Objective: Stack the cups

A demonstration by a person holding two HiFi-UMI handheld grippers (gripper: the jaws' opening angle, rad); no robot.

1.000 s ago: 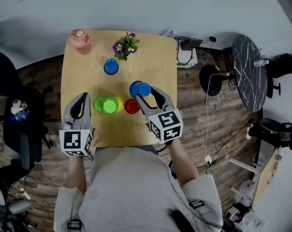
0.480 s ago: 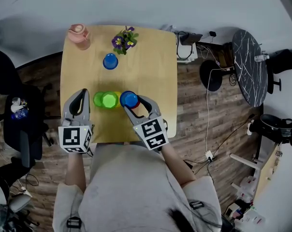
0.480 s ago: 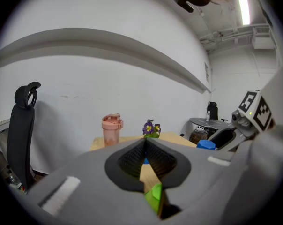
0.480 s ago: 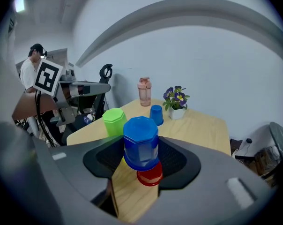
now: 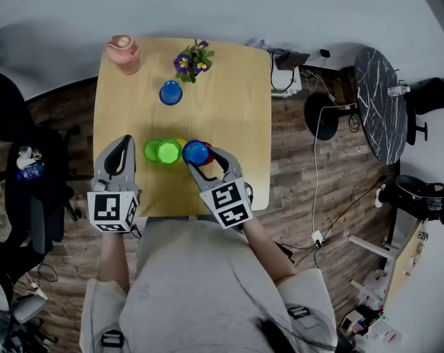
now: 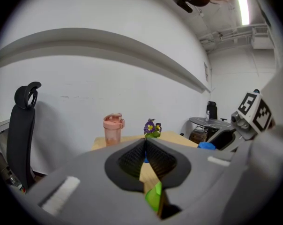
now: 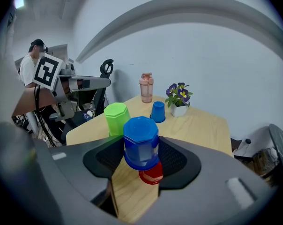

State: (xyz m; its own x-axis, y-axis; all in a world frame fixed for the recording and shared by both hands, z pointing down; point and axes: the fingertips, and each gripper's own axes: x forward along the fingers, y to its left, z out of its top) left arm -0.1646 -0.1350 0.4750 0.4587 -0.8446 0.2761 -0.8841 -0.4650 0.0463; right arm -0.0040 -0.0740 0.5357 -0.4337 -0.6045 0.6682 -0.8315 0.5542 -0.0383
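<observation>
You've got one blue cup upside down, octagonal base up, upright, clamped between the right gripper jaws, off the table and directly over the red cup. The red cup sits inverted on your side of the flower pot, well apart from it. The green cup is inverted and upright, just left of the red one. The yellow cup shows only a sliver against the green; can't tell if nested. The second blue cup is inverted, near the pot, on its near-left.
</observation>
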